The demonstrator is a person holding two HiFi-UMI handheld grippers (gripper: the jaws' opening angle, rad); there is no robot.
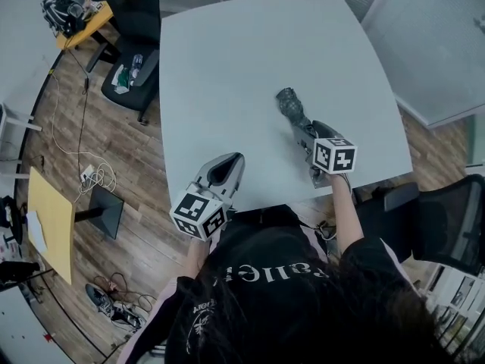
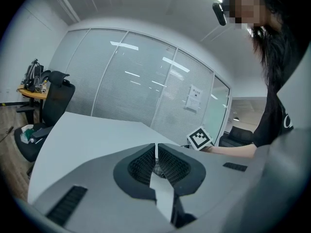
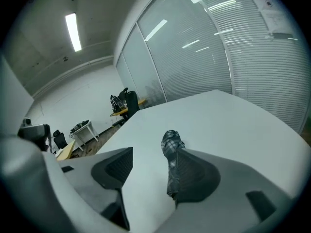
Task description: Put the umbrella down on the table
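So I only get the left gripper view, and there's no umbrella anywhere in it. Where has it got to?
Observer: The umbrella lies folded on the white table, just ahead of the right gripper.
Visitor: Is that gripper gripping it?
Observer: No. In the right gripper view its jaws stand wide apart, and the umbrella rests on the table close beside one of them.
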